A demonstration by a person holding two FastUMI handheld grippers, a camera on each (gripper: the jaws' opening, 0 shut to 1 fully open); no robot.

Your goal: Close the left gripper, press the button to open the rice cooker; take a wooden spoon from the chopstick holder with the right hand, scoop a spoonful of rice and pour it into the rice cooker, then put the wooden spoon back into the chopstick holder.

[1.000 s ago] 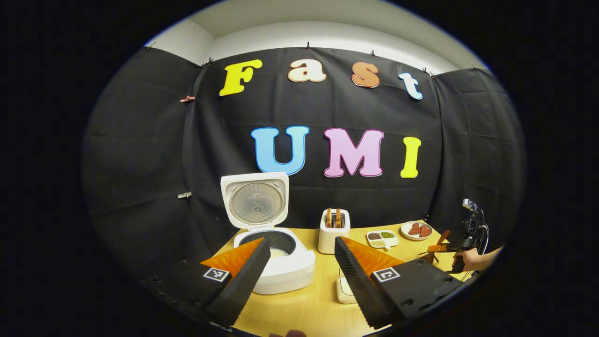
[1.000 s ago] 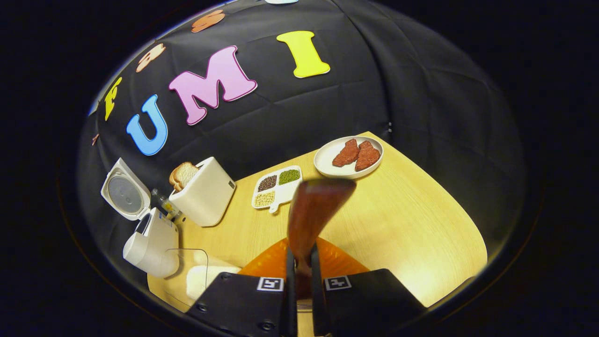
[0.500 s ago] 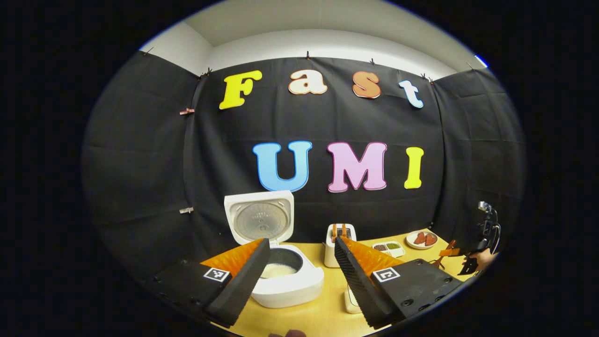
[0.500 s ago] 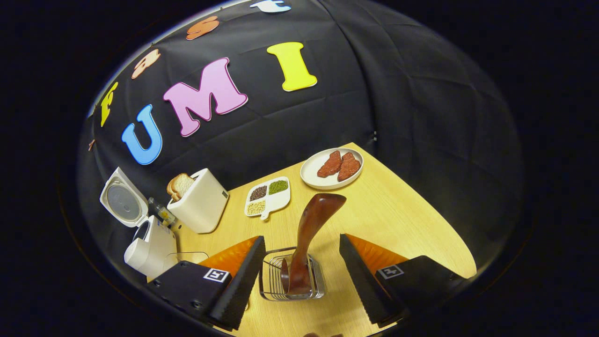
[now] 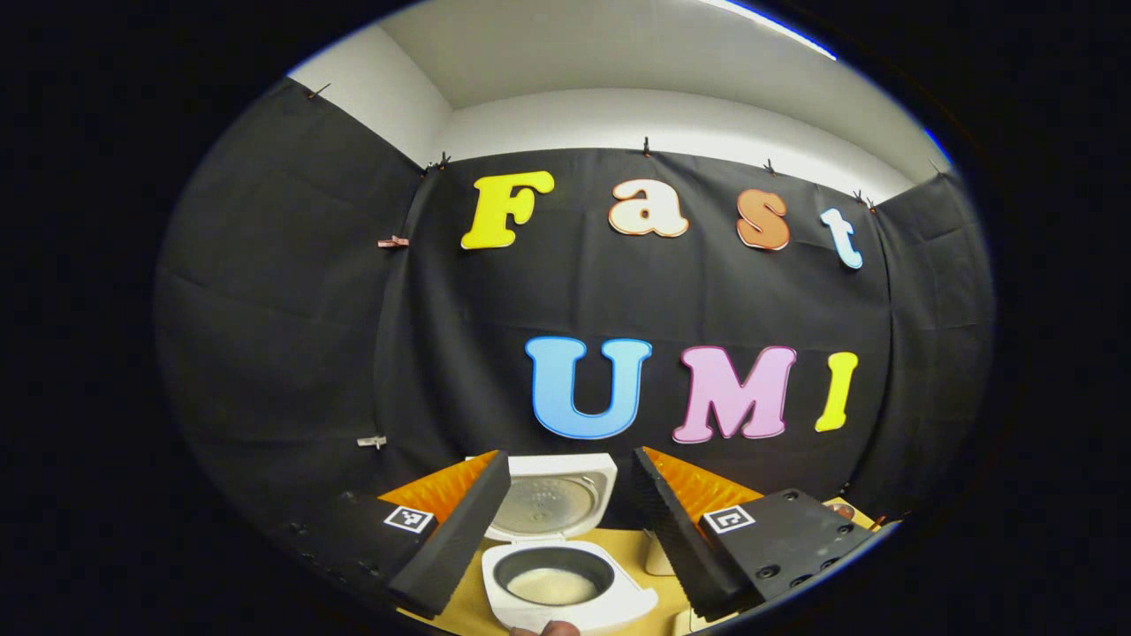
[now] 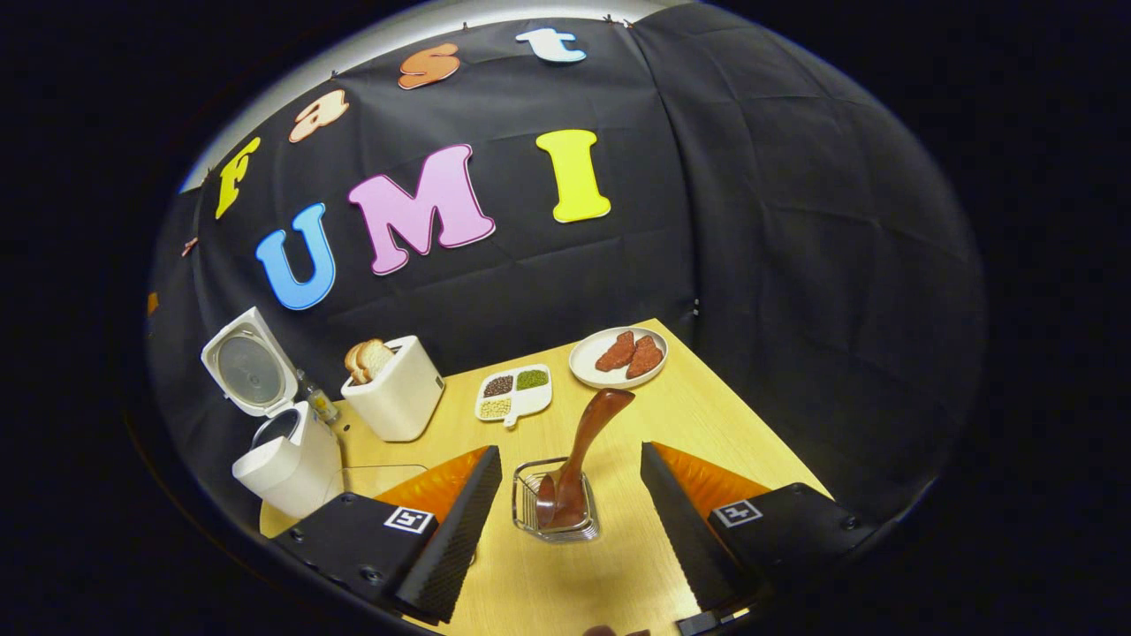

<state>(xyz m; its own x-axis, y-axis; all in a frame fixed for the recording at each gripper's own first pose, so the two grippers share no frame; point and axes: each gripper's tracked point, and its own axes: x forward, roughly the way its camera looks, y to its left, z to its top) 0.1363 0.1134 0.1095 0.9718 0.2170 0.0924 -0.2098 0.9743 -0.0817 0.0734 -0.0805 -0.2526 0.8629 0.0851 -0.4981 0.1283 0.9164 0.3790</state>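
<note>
The white rice cooker stands with its lid raised, and pale rice lies in its dark pot. In the right gripper view the dark wooden spoon leans in the wire chopstick holder, handle tilted up to the right. My right gripper is open, drawn back from the holder with nothing between its fingers. My left gripper is open too, held above and in front of the cooker.
On the wooden table a white toaster holds bread slices. A divided dish of beans and a plate with two red pieces sit toward the back. A clear container is beside the cooker.
My right gripper opened, letting go of the spoon in the holder, then drew back and up. My left gripper tilted upward and shifted, so the cooker slid to the bottom of its view.
</note>
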